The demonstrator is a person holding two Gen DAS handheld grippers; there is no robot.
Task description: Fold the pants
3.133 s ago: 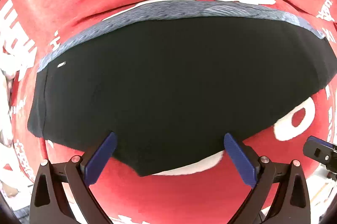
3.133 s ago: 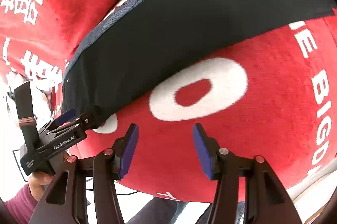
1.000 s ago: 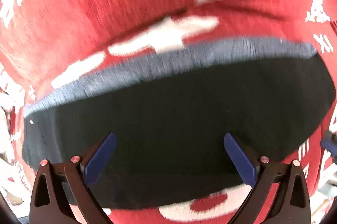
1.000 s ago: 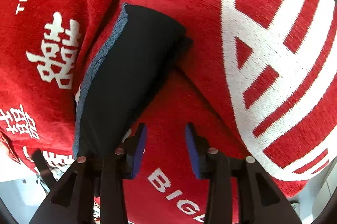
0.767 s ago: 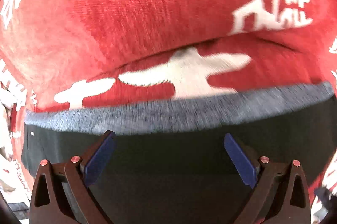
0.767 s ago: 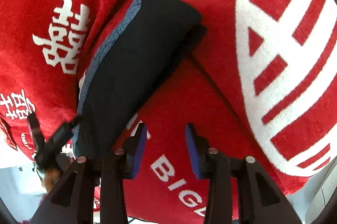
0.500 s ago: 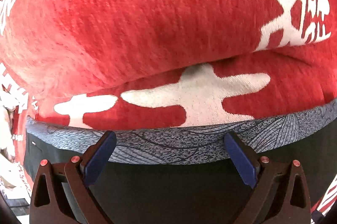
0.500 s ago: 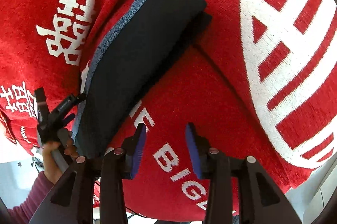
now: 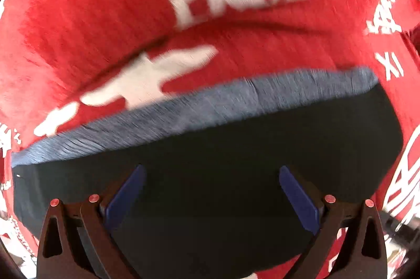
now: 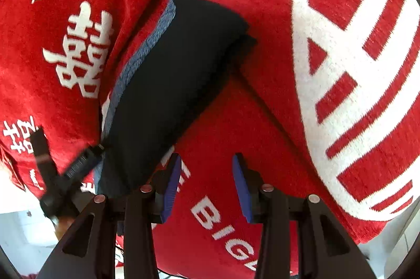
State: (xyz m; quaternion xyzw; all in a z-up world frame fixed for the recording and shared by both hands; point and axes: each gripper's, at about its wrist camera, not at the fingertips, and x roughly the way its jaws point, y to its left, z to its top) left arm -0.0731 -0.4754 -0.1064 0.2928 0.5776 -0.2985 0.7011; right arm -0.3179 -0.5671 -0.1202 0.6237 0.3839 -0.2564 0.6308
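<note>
The pants, black with a blue-grey band along 1 edge, are lying folded on the red cloth printed with white characters. The left claw is hovering over them with its jaws spread wide, gripping nothing. In the right view the pants are stretching from 12 toward 8 o'clock, and the right claw is sitting at 6 o'clock, jaws apart over bare cloth, just beside the pants' near end.
</note>
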